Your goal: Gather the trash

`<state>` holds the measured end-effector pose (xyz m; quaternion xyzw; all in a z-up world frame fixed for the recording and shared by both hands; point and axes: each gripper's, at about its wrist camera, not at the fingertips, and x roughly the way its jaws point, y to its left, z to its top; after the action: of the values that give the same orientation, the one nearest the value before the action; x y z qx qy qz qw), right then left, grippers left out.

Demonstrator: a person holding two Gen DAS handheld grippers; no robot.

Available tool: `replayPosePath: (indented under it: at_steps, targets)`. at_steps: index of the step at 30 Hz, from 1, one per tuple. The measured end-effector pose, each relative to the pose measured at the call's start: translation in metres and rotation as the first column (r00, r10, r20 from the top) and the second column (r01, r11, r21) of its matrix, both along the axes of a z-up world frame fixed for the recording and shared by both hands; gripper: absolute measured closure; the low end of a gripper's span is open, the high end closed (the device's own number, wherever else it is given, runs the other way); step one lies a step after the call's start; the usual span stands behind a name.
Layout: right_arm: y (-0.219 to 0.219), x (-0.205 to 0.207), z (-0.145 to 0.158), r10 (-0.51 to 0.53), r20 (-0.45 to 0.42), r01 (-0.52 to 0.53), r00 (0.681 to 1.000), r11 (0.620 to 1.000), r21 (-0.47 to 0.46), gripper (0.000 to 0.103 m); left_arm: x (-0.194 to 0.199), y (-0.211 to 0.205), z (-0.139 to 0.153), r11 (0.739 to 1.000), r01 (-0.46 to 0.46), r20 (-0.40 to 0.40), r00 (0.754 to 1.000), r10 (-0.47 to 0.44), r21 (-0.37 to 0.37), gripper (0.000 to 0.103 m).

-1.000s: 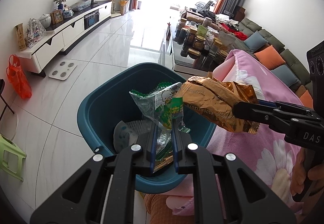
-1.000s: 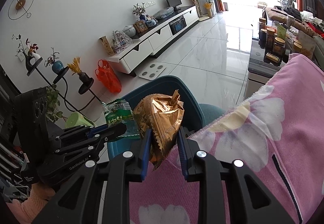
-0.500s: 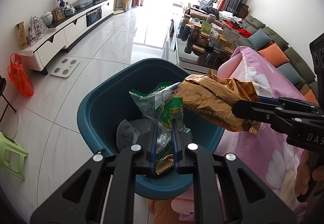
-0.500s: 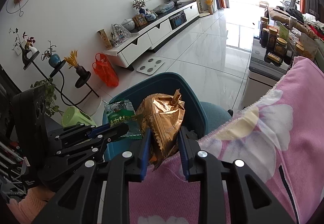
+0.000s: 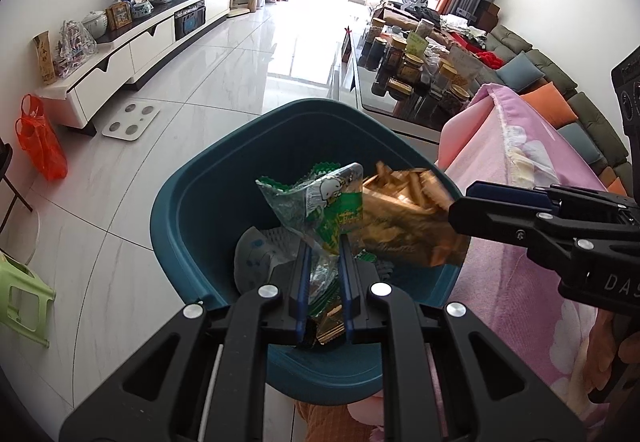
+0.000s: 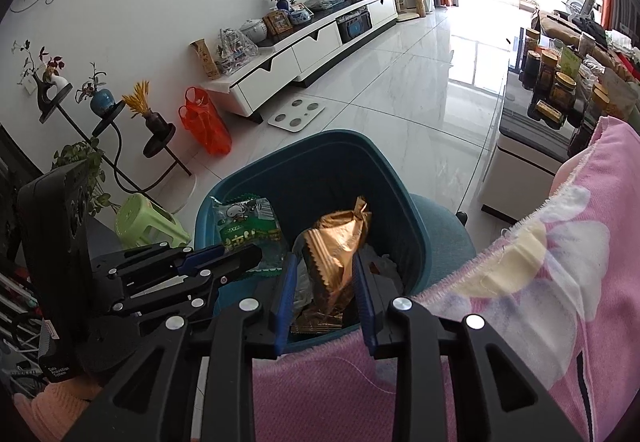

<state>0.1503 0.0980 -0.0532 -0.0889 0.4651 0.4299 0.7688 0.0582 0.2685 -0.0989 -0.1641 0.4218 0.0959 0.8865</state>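
Note:
A teal bin (image 5: 192,202) (image 6: 400,202) stands on the floor by the pink blanket. My left gripper (image 5: 323,246) is shut on a green snack wrapper (image 5: 320,206) and holds it over the bin; the wrapper also shows in the right wrist view (image 6: 244,222). My right gripper (image 6: 323,266) is over the bin with a gold snack bag (image 6: 338,250) between its fingers, which stand a little wider than the bag; the bag also shows in the left wrist view (image 5: 404,222). White crumpled trash (image 5: 256,254) lies in the bin.
A pink flowered blanket (image 5: 520,242) (image 6: 520,322) lies to the right of the bin. A green stool (image 6: 148,226), an orange bag (image 6: 204,126) and a white scale (image 6: 296,114) are on the tiled floor. A low table with jars (image 5: 420,70) stands behind the bin.
Both grippers have moved forward over the bin. The right gripper's fingers have spread, and the gold bag sits lower between them.

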Motion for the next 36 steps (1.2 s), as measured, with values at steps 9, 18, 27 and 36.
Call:
replayPosePath:
  at_steps: [9, 18, 27, 36]
  targets:
    - [0.007, 0.001, -0.005, -0.002, -0.011, 0.002, 1.0, 1.0, -0.018, 0.076, 0.011, 0.005, -0.013, 1.0, -0.005, -0.023, 1.0, 0.005, -0.02, 0.089]
    - [-0.001, 0.001, -0.005, -0.019, -0.015, 0.019, 1.0, 1.0, -0.005, 0.076, 0.025, 0.004, -0.028, 1.0, -0.005, -0.06, 0.998, 0.005, -0.011, 0.082]
    - [-0.017, 0.004, -0.002, -0.04, -0.021, 0.041, 0.999, 0.999, 0.029, 0.074, 0.025, 0.004, -0.031, 1.0, -0.007, -0.047, 0.999, 0.007, -0.016, 0.065]
    - [-0.054, -0.005, 0.014, -0.061, 0.0, 0.06, 0.998, 0.988, 0.139, 0.052, -0.007, 0.005, -0.005, 1.0, 0.01, 0.06, 0.998, -0.008, -0.022, 0.043]
